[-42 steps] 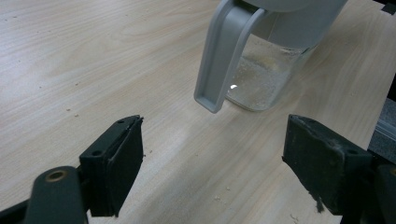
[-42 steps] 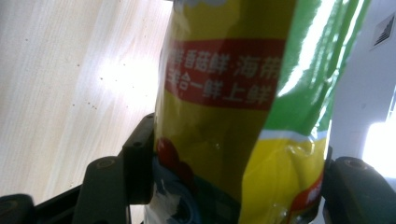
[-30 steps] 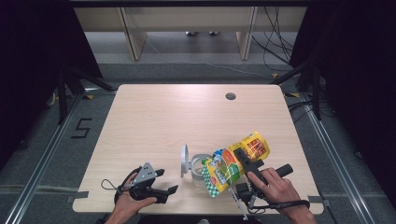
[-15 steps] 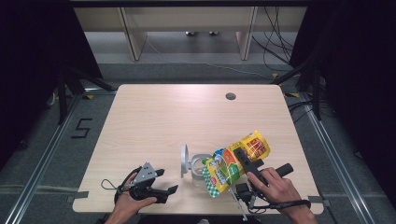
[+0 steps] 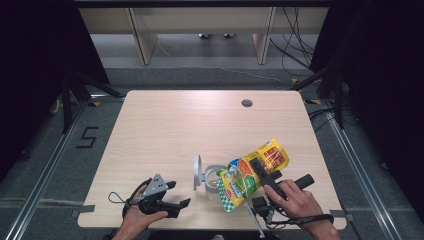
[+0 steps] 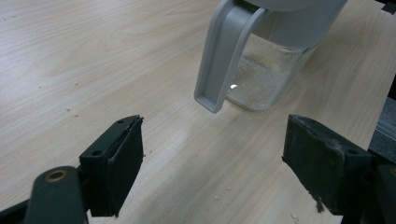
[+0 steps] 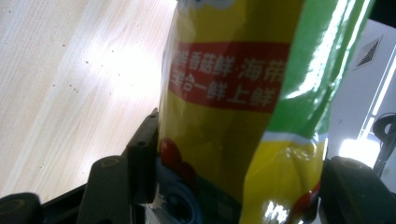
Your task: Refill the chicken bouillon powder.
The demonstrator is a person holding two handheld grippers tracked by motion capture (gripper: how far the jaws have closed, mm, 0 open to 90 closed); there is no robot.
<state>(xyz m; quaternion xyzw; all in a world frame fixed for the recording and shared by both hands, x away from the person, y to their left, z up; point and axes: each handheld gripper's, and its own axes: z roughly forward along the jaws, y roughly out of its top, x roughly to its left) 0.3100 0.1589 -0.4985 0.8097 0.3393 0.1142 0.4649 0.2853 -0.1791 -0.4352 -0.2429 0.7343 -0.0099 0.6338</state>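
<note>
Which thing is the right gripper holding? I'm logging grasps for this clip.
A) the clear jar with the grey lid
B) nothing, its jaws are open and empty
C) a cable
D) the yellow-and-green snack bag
D: in the high view the right gripper is clamped across the yellow-and-green snack bag, and the right gripper view shows the bag pinched between both jaws.

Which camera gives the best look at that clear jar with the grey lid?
The left gripper view: the jar sits close, glass and grey flap plain. In the high view, the jar is small, partly behind the yellow pouch.
</note>
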